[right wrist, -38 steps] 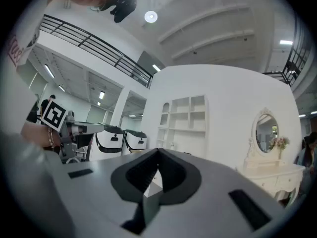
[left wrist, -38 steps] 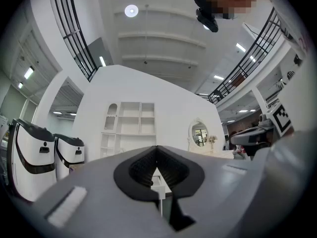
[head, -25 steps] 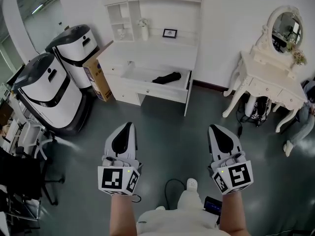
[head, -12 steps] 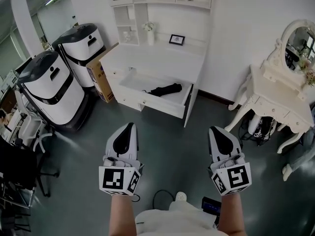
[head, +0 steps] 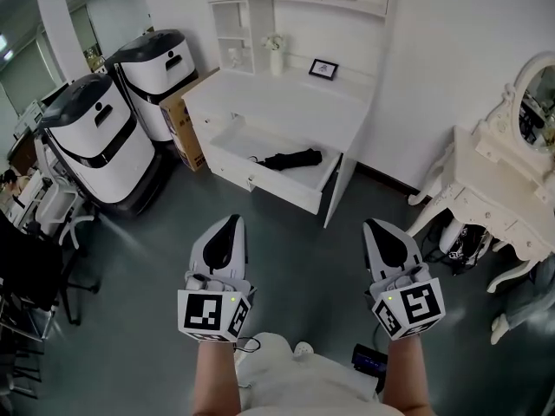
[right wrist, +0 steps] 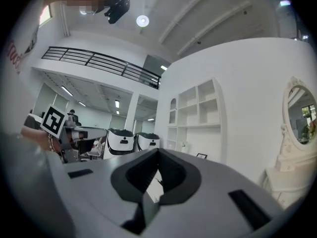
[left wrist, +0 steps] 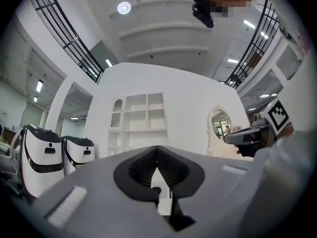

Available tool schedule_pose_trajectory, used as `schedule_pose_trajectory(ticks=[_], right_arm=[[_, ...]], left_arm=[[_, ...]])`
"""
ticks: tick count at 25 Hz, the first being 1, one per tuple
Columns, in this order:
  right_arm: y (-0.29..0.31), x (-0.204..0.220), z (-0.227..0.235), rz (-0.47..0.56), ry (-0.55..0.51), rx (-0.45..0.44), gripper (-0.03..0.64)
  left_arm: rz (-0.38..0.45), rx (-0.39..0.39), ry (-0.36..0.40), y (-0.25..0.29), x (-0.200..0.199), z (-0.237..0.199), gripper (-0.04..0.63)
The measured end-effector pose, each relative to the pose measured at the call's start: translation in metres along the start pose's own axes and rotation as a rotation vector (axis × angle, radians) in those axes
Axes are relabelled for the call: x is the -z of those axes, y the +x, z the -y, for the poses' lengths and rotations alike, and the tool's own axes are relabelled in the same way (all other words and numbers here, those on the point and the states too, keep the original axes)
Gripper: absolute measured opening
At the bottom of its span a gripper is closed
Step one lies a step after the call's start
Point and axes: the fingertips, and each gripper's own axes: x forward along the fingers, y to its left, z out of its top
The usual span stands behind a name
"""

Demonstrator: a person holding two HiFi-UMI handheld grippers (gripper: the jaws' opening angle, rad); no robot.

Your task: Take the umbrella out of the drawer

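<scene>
A folded black umbrella (head: pixel 288 158) lies in the open drawer (head: pixel 271 183) of a white desk (head: pixel 286 104) at the top middle of the head view. My left gripper (head: pixel 230 221) and right gripper (head: pixel 375 226) are both held out over the grey floor, well short of the desk. Each one has its jaws shut with nothing between them. In the left gripper view the left gripper (left wrist: pixel 157 148) points at the white desk and shelves. In the right gripper view the right gripper (right wrist: pixel 157 151) points the same way. The umbrella is hidden in both gripper views.
Two white and black machines (head: pixel 94 133) and a cardboard box (head: pixel 184 120) stand left of the desk. A white dressing table with a mirror (head: pixel 503 180) stands at the right. Chairs (head: pixel 43 258) crowd the left edge. A vase (head: pixel 276 55) and a small picture frame (head: pixel 323 68) sit on the desk.
The desk and its open drawer have drawn nearer and shifted right in the head view. Both grippers stay shut and keep their places in the view.
</scene>
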Motion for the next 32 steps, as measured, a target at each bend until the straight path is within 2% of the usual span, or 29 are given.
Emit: schedule_pose_trajectory(ticks=[4,8,12,17,27,32], right_arm=[[0.009,0.009,0.004,-0.021,0.051,-0.016,0.006],[0.018,0.004,0.008,0.001,0.066,-0.02,0.008],[0.03,0.001,0.013,0.026,0.035,-0.011,0.008],[0.059,0.011,0.023,-0.003,0.003,0.026,0.008],[0.168,0.015,0.037,-0.02,-0.029,0.095,0.006],[0.218,0.02,0.049,-0.033,-0.016,0.156,0.007]], left_arm=[[-0.002,-0.021,0.011,0.007,0.0,0.0,0.009],[-0.002,-0.027,0.025,0.018,0.0,-0.002,0.009],[0.004,-0.019,0.021,0.034,0.004,-0.011,0.009],[0.004,0.012,0.012,0.065,0.015,-0.027,0.009],[0.009,0.086,0.004,0.155,0.032,-0.1,0.009],[0.008,0.134,0.002,0.199,0.038,-0.135,0.009]])
